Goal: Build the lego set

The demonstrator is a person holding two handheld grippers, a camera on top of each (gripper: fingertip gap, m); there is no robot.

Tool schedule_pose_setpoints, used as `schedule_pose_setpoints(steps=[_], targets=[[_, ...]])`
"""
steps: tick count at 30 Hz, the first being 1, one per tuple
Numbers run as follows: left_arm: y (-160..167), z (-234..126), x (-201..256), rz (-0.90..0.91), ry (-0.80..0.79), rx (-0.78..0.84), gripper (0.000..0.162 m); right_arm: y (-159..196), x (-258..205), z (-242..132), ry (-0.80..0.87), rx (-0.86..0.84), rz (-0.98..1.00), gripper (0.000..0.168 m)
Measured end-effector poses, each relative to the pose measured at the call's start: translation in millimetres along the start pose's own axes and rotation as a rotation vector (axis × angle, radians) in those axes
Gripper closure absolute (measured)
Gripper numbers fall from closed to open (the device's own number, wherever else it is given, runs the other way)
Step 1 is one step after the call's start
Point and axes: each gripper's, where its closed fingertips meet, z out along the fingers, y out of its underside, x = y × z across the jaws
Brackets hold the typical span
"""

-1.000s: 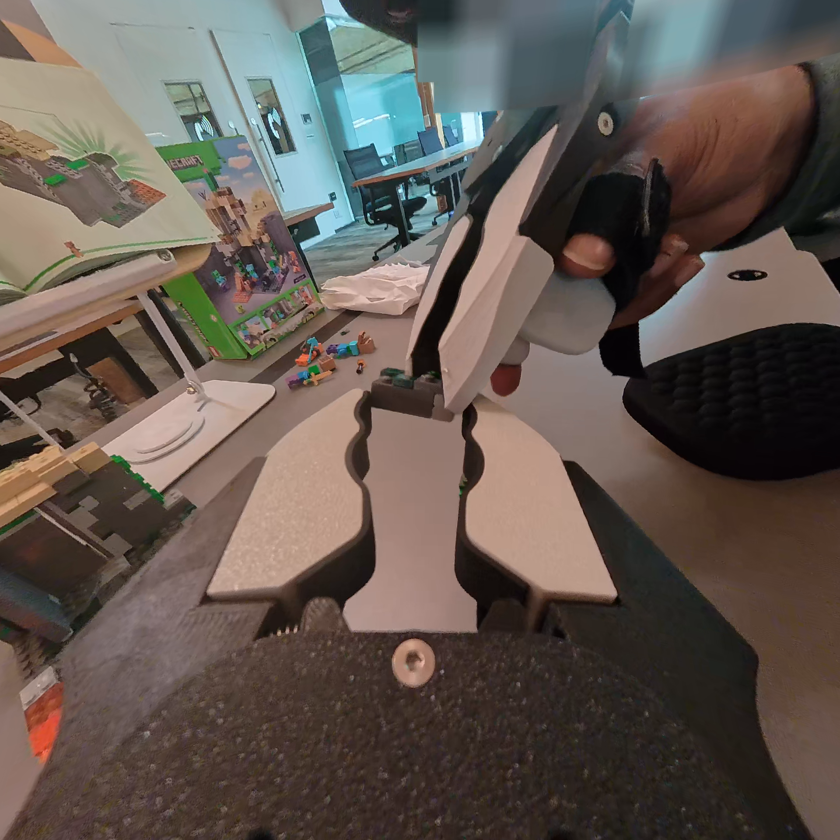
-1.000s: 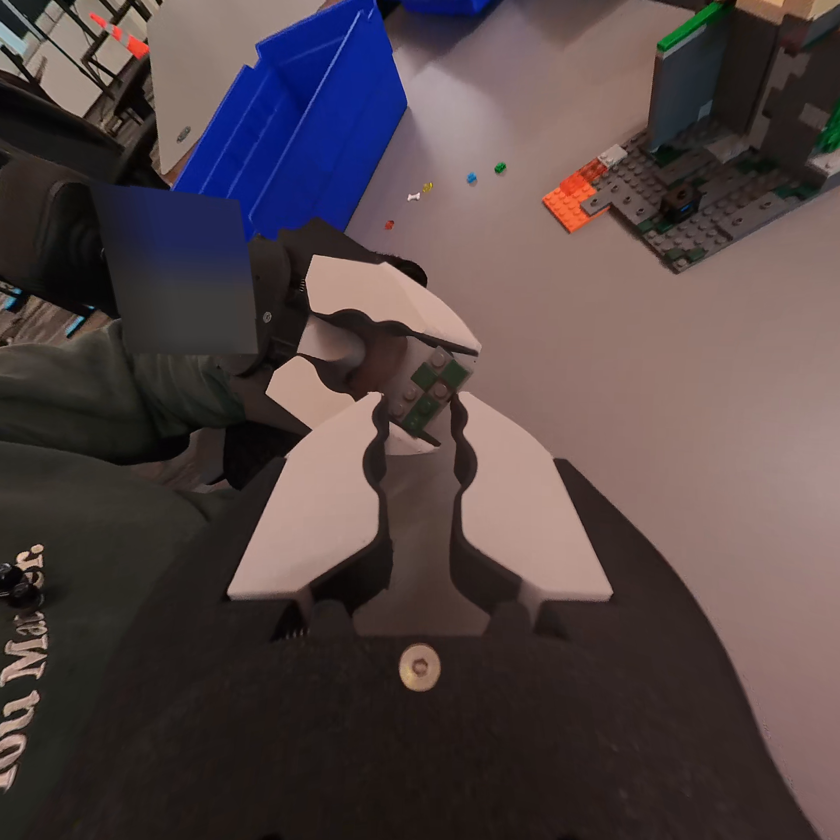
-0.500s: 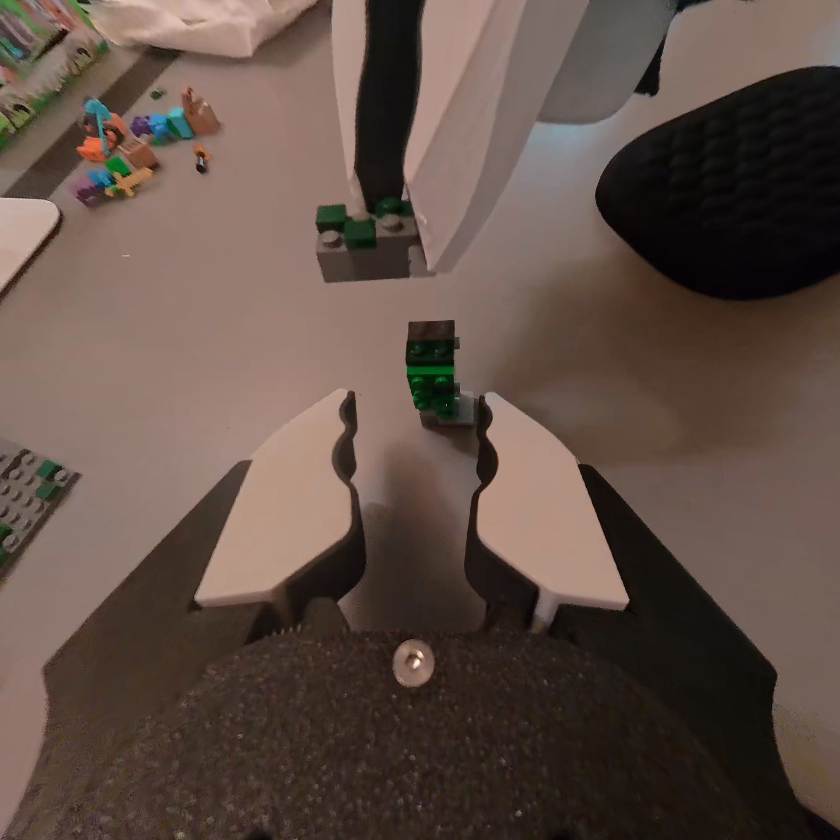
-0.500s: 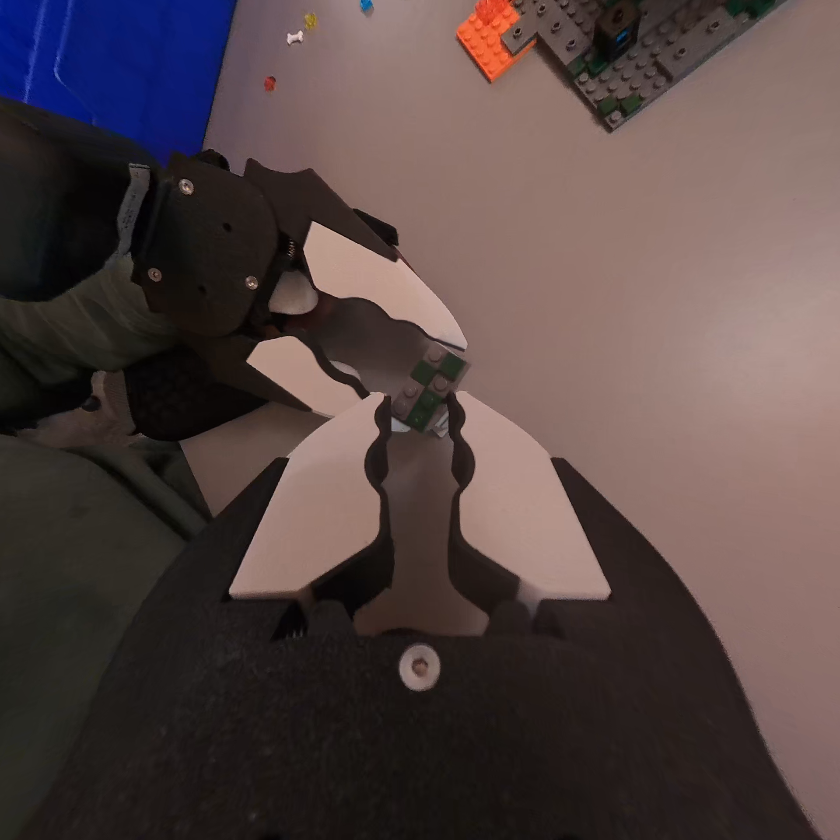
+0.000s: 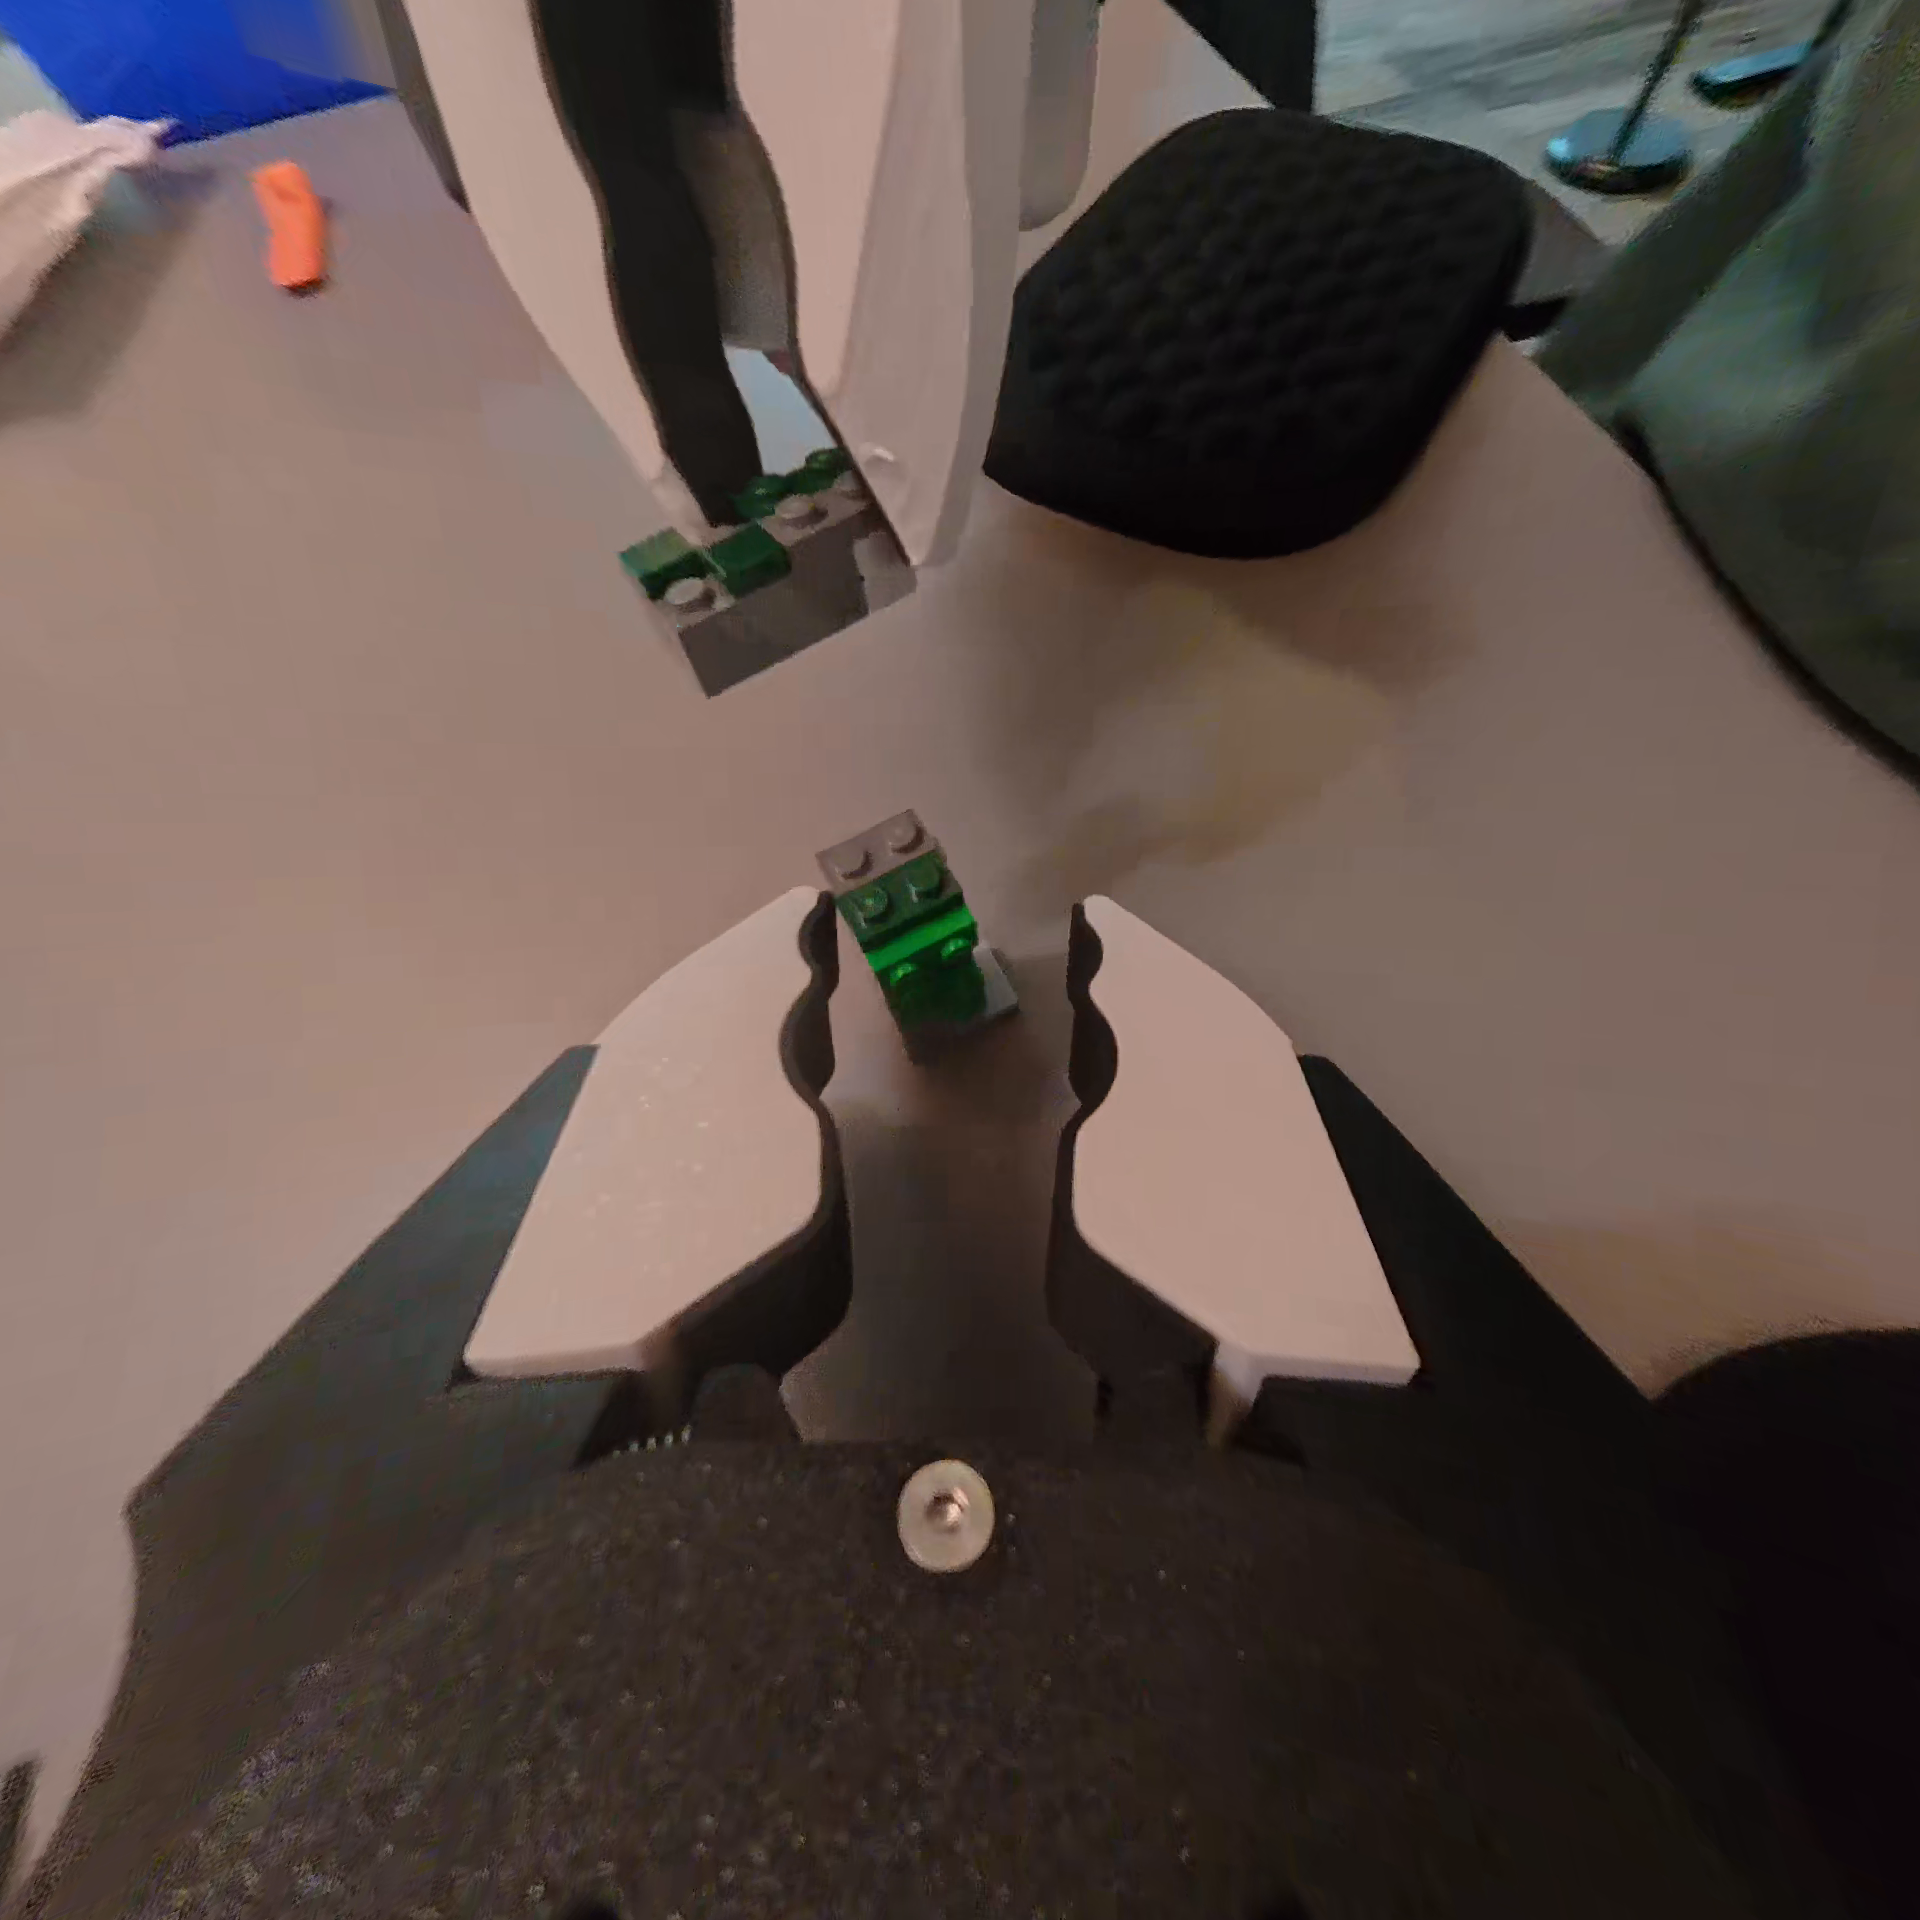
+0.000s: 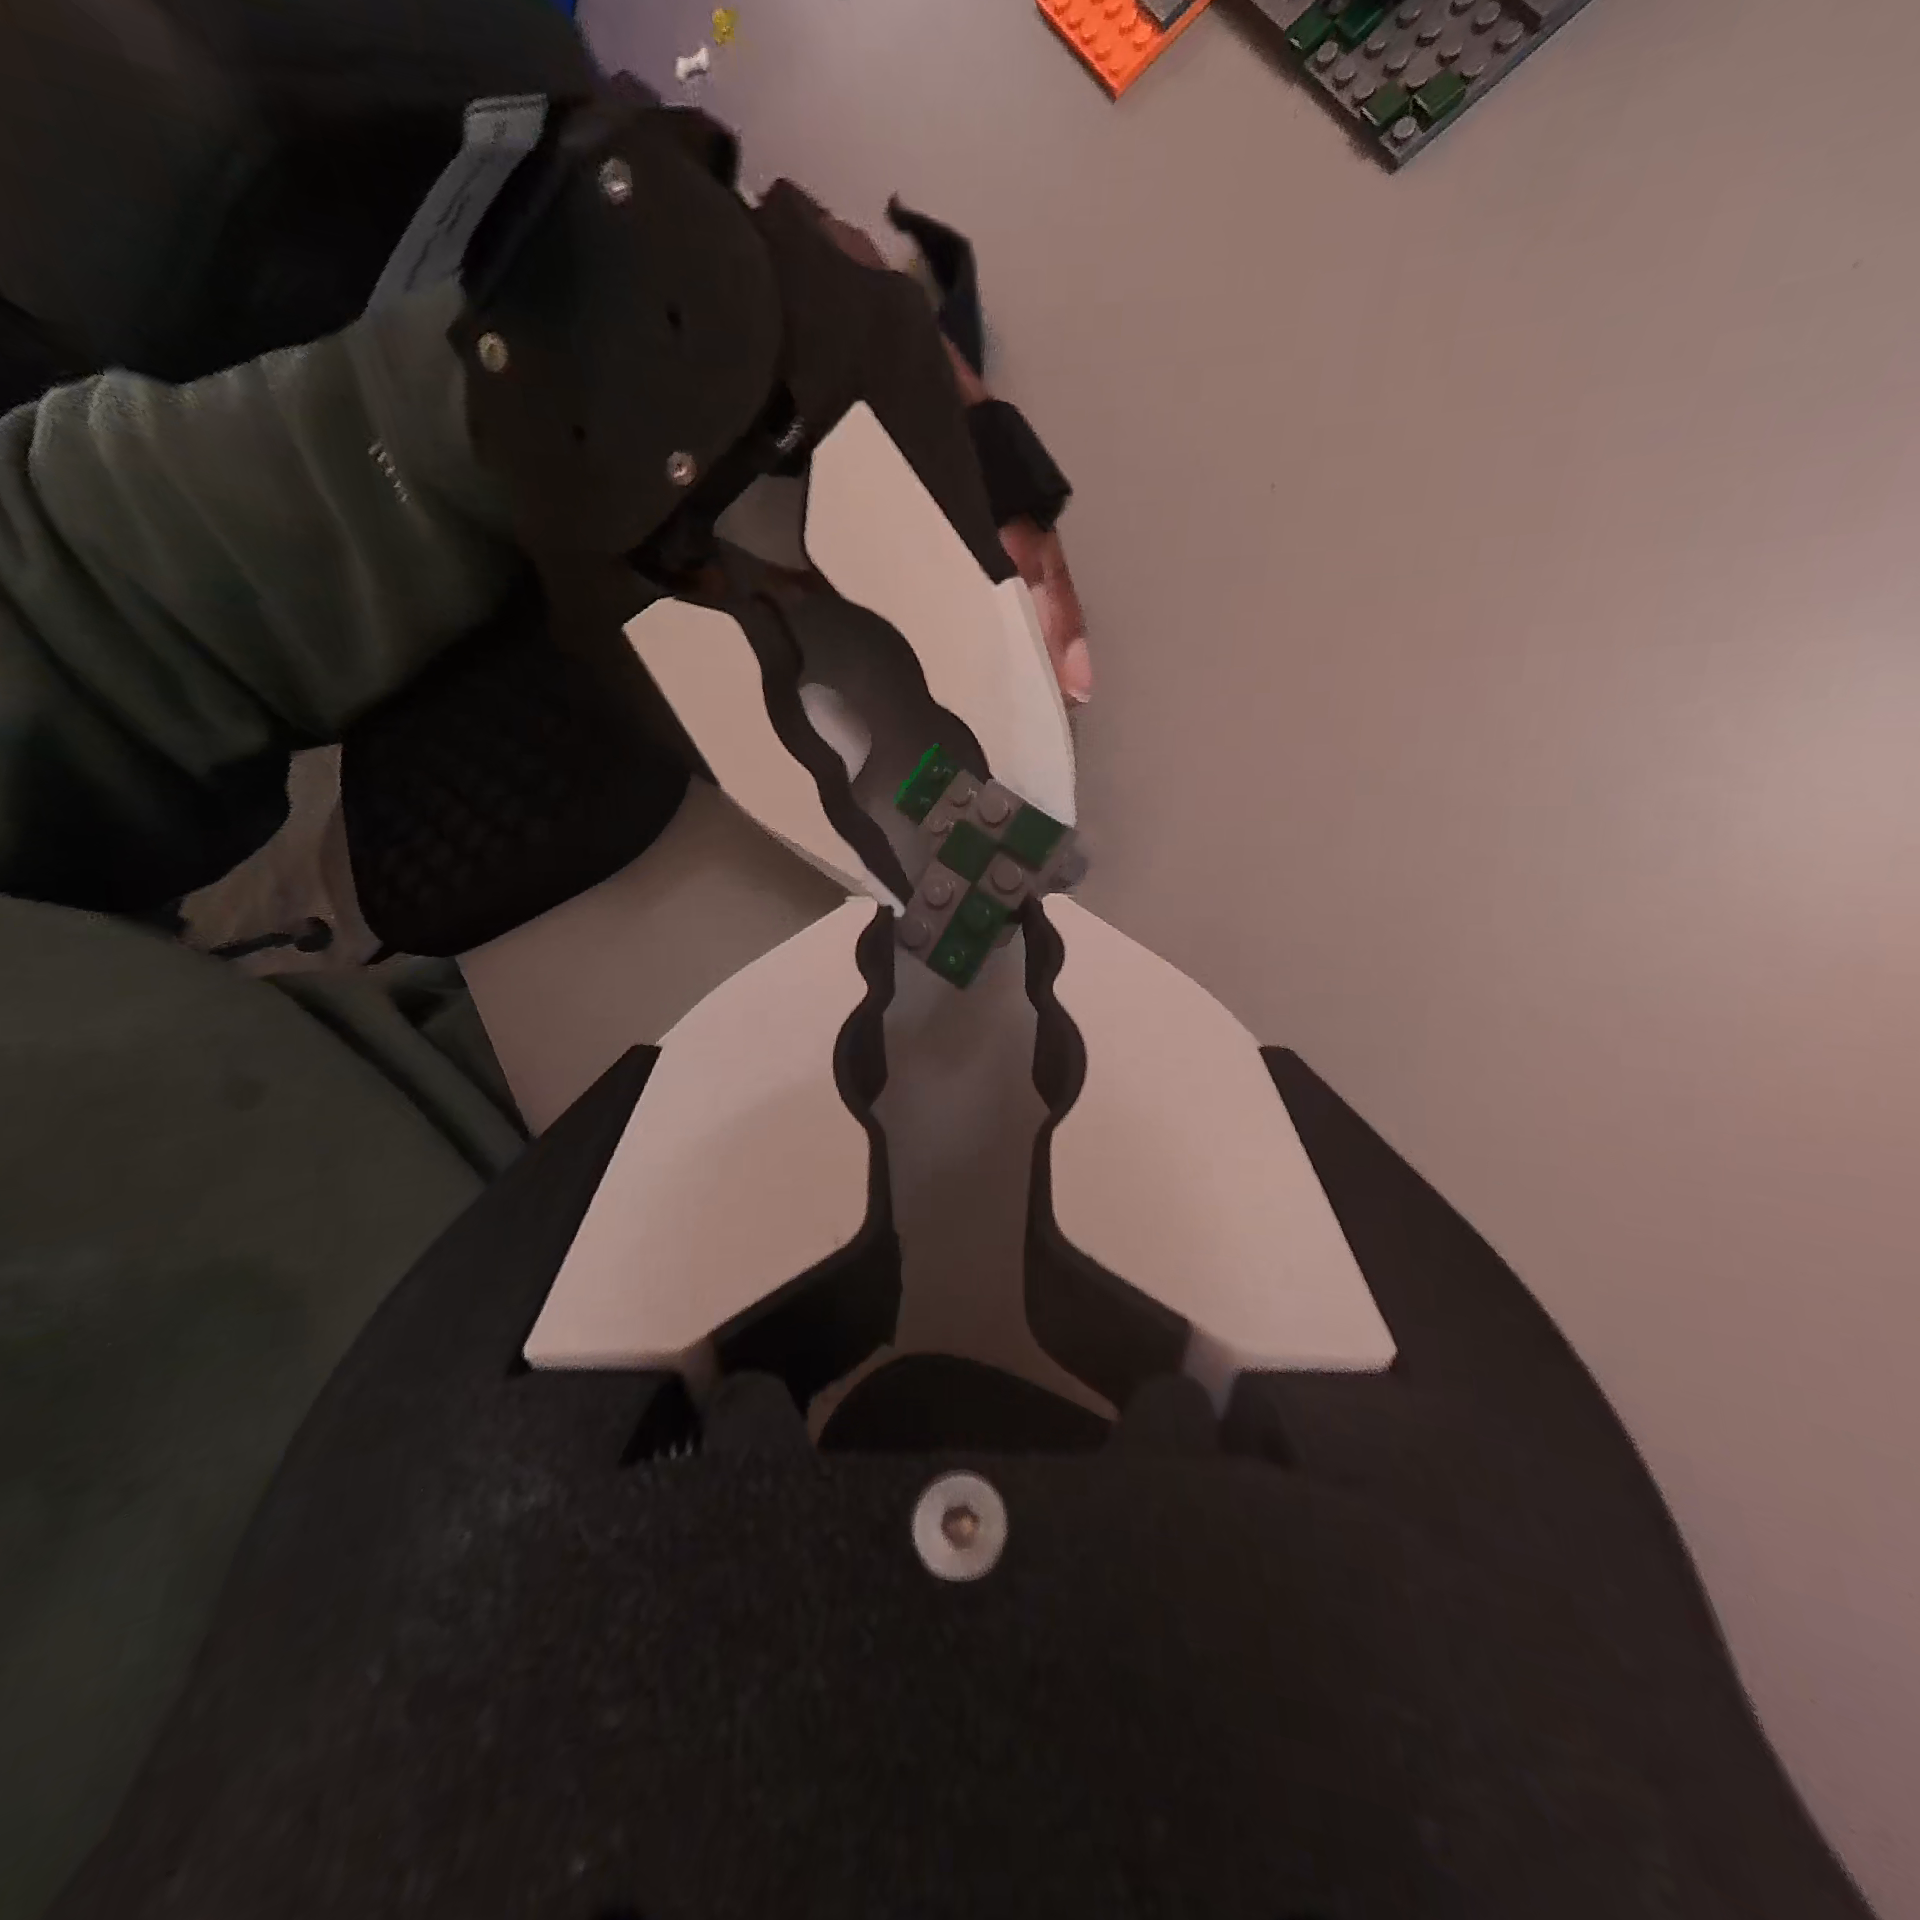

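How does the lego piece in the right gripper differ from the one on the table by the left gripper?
The held piece is a wide grey block with dark green tiles, clamped off the table in the right gripper. The table piece is narrower, with bright green bricks, lying free between the open left gripper's fingertips. Both mix grey and green.

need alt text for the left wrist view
The open left tongs reach around a small green and grey lego stack lying on the grey table. Beyond, the right tongs hold a grey and green lego block above the table.
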Motion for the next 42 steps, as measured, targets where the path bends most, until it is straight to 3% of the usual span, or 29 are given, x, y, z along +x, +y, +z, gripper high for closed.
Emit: schedule_pose_setpoints(steps=[5,9,12,20,27,34,42], targets=[[4.1,5.3,4.9,0.027,0.138,-0.033,0.133,5.6,0.2,-4.9,-0.015,0.009,0.01,0.144],[6.2,6.7,6.6,0.029,0.134,-0.05,0.143,10.5,2.1,-7.2,-0.023,0.011,0.018,0.144],[6.0,6.8,2.3,-0.017,0.052,-0.053,0.143,11.6,3.4,-5.9,-0.022,0.018,0.012,0.145],[10.6,4.3,-25.2,-0.34,-0.437,-0.119,0.143,-0.2,3.2,6.7,0.01,0.026,-0.057,0.145],[12.8,2.8,-33.9,-0.536,-0.693,-0.105,0.143,-18.2,7.9,18.4,0.088,-0.032,-0.152,0.145],[14.8,0.0,-40.2,-0.594,-0.773,-0.094,0.143,-23.6,11.0,25.4,0.15,-0.113,-0.2,0.145],[13.6,1.1,-39.7,-0.597,-0.752,-0.083,0.143,-20.0,10.7,31.7,0.168,-0.175,-0.226,0.145]])
